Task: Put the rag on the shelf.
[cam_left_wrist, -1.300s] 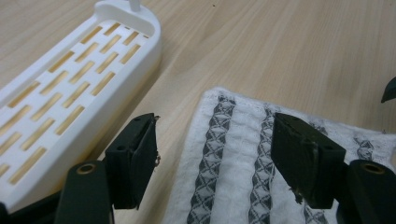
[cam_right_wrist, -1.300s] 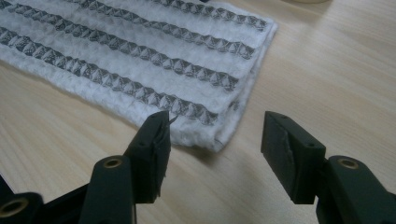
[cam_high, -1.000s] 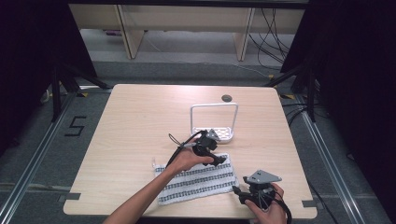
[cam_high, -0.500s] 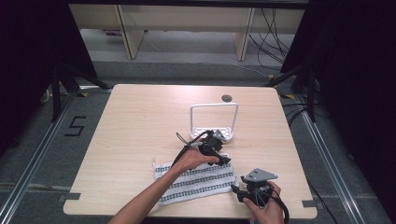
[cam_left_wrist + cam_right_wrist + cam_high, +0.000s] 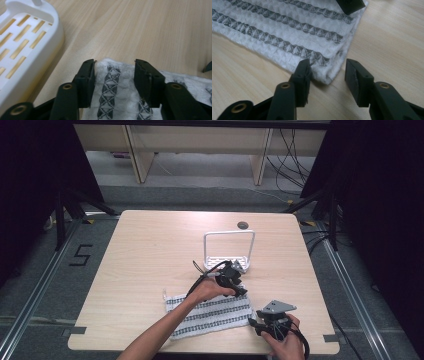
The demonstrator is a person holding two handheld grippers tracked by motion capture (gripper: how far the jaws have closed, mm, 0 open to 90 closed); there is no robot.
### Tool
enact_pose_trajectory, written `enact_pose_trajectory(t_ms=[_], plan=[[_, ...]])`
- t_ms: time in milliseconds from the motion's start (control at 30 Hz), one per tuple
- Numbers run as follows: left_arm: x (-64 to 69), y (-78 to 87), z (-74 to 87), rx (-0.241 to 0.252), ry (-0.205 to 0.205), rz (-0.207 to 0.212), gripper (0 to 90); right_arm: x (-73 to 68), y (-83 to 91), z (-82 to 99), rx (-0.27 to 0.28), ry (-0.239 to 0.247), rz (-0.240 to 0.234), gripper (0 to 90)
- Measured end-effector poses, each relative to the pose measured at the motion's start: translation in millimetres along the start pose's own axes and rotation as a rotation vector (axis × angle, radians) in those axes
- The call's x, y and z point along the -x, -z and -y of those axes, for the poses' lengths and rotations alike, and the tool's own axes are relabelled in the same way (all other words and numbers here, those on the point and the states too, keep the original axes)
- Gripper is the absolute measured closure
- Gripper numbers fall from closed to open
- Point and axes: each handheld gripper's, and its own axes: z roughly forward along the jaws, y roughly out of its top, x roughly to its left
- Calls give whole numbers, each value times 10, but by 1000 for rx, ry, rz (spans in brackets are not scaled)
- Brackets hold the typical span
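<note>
The towel [image 5: 210, 312] lies flat near the table's [image 5: 150, 250] front edge, not yet lifted. Both the left gripper [image 5: 114, 72] and the right gripper [image 5: 327, 72] have just been closing, each over one corner of the towel, but their jaws are apart and grip nothing so far.

Materials and finish: cloth, wood, plastic.

Towel [image 5: 287, 37]: white woven cloth, waffle-textured and rough, dark patterned bands, matt. Table [image 5: 150, 255]: pale wood-grain top, smooth, low sheen. Rack [image 5: 22, 50], upper left of the left gripper view: white plastic, smooth, slightly glossy, slotted base. Left gripper [image 5: 115, 72] and right gripper [image 5: 327, 75]: black matt plastic, brass-coloured metal rivets.
</note>
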Motion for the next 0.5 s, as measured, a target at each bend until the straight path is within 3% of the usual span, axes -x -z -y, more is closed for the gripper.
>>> enact_pose_trajectory(t_ms=[100,200,267,433,500], plan=[[12,11,3,-6,-25,-5,604,8,1,-1,-1,8,7,639],[16,22,5,-14,-24,-4,700,4,-5,0,-2,11,7,680],[15,27,5,-19,-27,-6,724,16,-8,-6,-2,40,3,715],[9,40,14,-21,-21,-2,823,11,-18,-1,10,35,-20,837],[10,68,20,-5,-6,3,847,37,-17,-4,24,77,-17,866]])
